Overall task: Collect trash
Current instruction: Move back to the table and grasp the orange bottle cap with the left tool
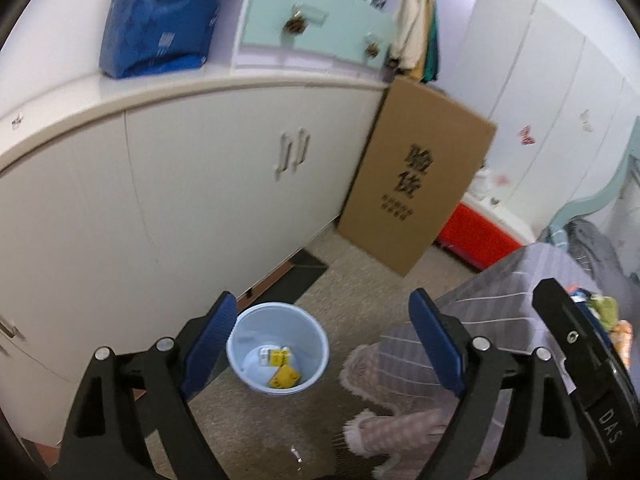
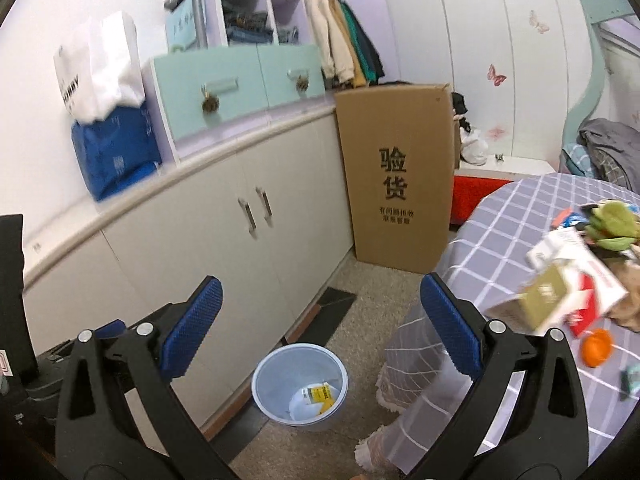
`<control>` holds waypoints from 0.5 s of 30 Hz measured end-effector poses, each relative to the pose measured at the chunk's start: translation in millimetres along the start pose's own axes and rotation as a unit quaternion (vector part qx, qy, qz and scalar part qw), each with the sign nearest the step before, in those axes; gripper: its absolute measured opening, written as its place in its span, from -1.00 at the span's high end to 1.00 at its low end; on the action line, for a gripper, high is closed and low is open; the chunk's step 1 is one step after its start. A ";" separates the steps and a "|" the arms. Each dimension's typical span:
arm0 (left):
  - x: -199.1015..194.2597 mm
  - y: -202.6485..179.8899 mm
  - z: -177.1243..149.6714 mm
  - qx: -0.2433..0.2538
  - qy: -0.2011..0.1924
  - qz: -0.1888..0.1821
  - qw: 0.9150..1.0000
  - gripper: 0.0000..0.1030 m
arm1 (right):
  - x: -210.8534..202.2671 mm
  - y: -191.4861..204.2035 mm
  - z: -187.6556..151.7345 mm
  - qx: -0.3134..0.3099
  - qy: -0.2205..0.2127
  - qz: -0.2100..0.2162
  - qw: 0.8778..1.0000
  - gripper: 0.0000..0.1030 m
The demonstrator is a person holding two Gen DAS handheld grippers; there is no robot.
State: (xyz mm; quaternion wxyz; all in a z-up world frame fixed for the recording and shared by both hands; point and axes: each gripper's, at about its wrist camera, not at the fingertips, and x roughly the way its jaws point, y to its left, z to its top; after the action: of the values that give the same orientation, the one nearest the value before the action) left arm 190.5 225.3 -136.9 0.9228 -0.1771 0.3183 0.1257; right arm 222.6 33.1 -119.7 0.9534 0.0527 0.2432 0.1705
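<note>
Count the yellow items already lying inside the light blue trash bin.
2. In the left wrist view, one yellow packet lies at the bin's bottom front, and another behind it beside a white piece. More may be hidden underneath.

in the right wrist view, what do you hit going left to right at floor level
cabinet → bin → tablecloth hem; farther back, the cardboard box stands between cabinet and table.

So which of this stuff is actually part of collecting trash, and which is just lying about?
Part of the job:
- pale blue bin on the floor
- yellow packets in it
- boxes on the checked table
- orange lid

Just there:
- cardboard carton
- blue package
- white cupboards
</note>
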 end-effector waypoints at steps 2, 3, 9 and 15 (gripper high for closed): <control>-14.9 -14.8 -2.2 0.012 -0.010 -0.013 1.000 -0.66 | -19.1 -10.8 4.1 0.008 -0.009 -0.007 1.000 -0.88; -19.4 -20.9 -3.4 0.017 -0.013 -0.017 1.000 -0.66 | -26.8 -15.3 5.4 0.011 -0.013 -0.010 1.000 -0.88; -46.6 -74.8 -21.5 0.064 -0.020 -0.047 0.997 -0.66 | -72.6 -60.7 6.5 0.033 -0.023 -0.048 0.998 -0.88; -57.4 -138.8 -47.8 0.118 -0.002 -0.097 0.988 -0.66 | -117.7 -125.9 -3.0 0.071 -0.019 -0.112 0.991 -0.88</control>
State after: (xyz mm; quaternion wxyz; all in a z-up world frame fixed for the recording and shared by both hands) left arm 168.5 73.3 -101.5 0.9456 -0.0971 0.3106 -0.0027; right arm 161.9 -126.0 -93.0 0.9648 0.0959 0.2411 0.0434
